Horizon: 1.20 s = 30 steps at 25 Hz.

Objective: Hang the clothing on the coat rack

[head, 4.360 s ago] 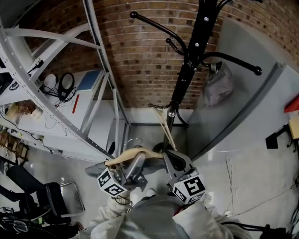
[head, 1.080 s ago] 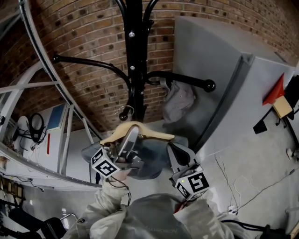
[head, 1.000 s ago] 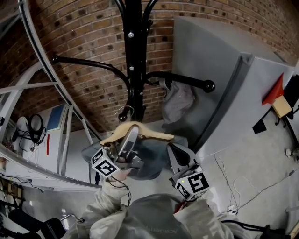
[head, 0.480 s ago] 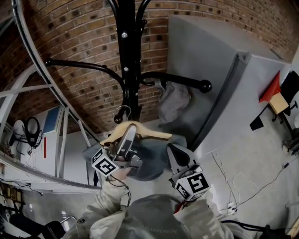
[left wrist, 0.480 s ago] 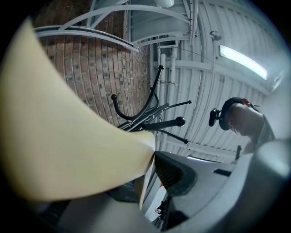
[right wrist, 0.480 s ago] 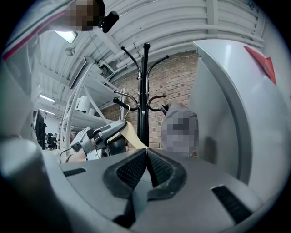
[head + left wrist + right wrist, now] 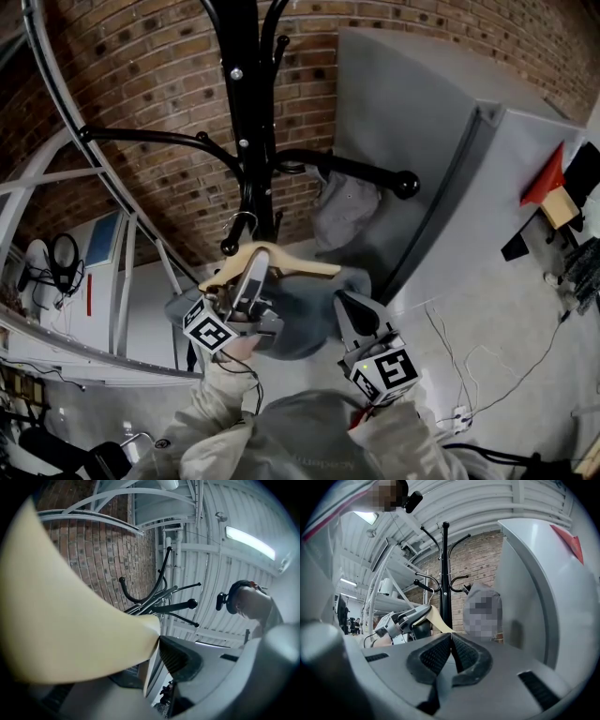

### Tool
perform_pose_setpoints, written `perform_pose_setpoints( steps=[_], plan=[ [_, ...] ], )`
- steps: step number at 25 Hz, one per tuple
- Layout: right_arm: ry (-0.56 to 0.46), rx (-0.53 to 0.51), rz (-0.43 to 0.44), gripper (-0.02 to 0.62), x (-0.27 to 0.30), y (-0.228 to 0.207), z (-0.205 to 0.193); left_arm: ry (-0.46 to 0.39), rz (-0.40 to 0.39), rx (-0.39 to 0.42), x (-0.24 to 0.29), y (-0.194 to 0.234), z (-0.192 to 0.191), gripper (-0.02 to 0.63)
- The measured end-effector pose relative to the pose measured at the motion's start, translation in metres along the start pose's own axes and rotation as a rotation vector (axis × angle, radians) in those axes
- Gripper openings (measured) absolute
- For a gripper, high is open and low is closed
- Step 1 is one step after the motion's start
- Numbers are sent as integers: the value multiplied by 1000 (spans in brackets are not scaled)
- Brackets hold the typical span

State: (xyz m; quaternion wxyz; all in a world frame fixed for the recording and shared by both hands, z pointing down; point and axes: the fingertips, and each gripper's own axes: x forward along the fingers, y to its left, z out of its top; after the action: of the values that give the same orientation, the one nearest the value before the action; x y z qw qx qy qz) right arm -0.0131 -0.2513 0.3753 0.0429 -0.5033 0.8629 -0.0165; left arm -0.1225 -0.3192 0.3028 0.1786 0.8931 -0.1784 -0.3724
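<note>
Now the left gripper (image 7: 253, 277) clamps the pale wooden hanger (image 7: 302, 265) with grey clothing (image 7: 309, 321), just under the black metal coat rack (image 7: 242, 94). The right gripper (image 7: 344, 306) is pinched together, empty. It is best to lift the wire hook (image 7: 240, 225) gently over a peg.

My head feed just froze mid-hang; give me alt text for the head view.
The left gripper holds a wooden hanger carrying a grey garment beside the black coat rack, its metal hook near a lower peg. The right gripper sits lower, jaws shut.
</note>
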Motion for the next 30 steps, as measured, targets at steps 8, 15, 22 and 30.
perform_pose_setpoints(
  steps=[8, 15, 22, 30],
  plan=[
    [3, 4, 7, 25, -5, 0, 1, -17, 10, 5, 0, 1, 0, 103],
    [9, 6, 15, 25, -16, -5, 2, -68, 38, -54, -4, 7, -3, 117],
    [32, 19, 50, 25, -30, -11, -2, -95, 134, -61, -18, 14, -18, 117],
    [96, 67, 142, 25, -44, -8, -26, -64, 251, 21, -42, -7, -42, 117]
  ],
)
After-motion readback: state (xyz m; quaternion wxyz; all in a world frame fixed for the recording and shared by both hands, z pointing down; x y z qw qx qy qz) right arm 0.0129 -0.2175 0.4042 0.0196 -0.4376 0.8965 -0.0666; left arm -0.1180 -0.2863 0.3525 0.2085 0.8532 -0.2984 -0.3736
